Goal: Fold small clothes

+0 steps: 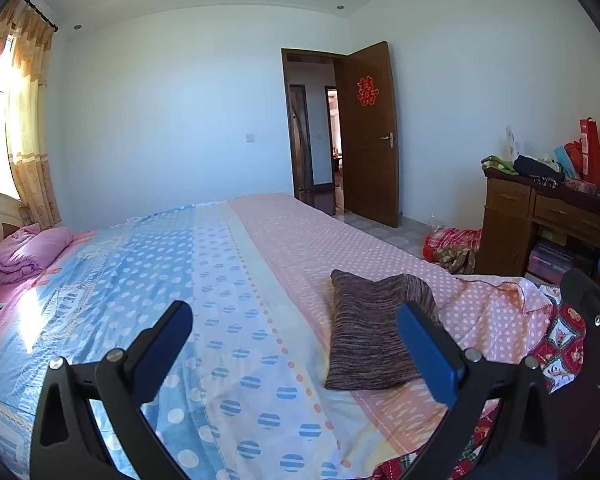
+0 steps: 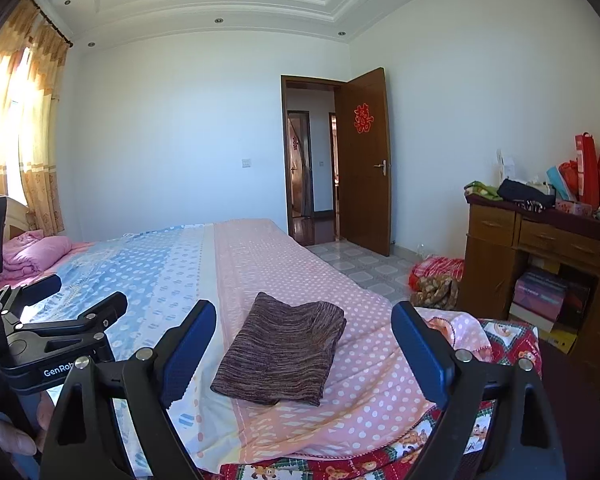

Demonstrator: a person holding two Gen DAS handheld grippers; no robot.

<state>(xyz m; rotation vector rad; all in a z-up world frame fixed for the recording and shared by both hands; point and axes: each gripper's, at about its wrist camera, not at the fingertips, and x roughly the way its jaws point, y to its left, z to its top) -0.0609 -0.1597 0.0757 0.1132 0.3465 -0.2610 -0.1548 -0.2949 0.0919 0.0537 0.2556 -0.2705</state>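
On the bed (image 2: 260, 264), the folded knit garment (image 2: 284, 348) lay near the front edge on the pink side, both the left gripper (image 1: 296, 348) and right gripper (image 2: 304, 348) spread wide and holding nothing, so a careless nudge could undo its loose fold.

Folded brown garment (image 2: 282, 350) lies, apparently untouched, between spread hand-held gripper (image 2: 304, 356) fingers.

Cut off at the bottom edge: red cartoon-print blanket (image 2: 512, 344), also tucked under the pink dotted sheet (image 2: 284, 264). Hidden partly behind the left gripper (image 2: 80, 316): folded pink quilt (image 2: 36, 256). Too small to make out: clutter on the wooden desk (image 2: 496, 228).
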